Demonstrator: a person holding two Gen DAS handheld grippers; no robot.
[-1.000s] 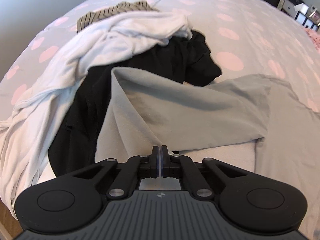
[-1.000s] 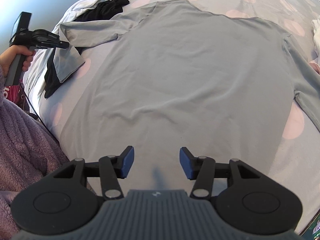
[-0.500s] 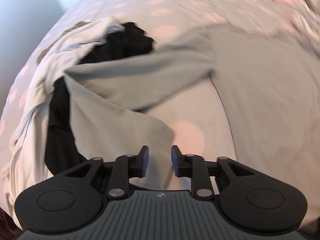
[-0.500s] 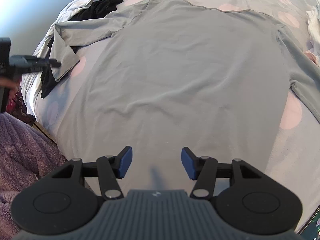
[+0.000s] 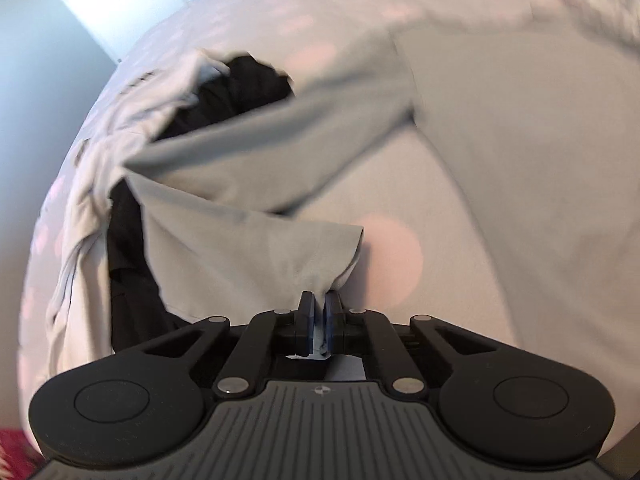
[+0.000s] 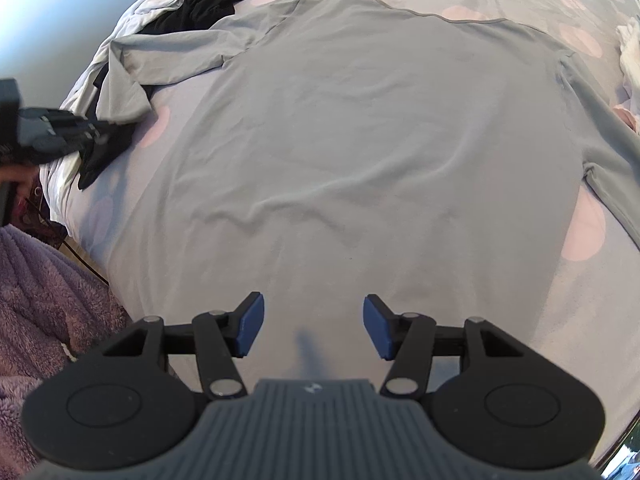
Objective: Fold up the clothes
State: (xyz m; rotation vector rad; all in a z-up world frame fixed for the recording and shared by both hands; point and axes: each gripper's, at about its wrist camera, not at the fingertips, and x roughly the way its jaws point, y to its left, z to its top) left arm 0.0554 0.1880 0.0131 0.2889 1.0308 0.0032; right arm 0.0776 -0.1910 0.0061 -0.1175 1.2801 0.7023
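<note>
Pinching grey sleeve cuff (image 5: 320, 264), left gripper (image 5: 319, 312) fingers closed (blurred), right gripper (image 6: 314, 326) fingers apart, empty.

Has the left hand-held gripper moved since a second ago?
Yes. The left hand-held gripper dropped from beside the grey long-sleeved shirt's sleeve to its cuff, jaws just closing on it.

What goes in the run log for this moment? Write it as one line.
task: fold clothes | left gripper: just closed, shut on grey shirt sleeve cuff | right gripper: open, above shirt hem, holding nothing | shirt: flat on bed
</note>
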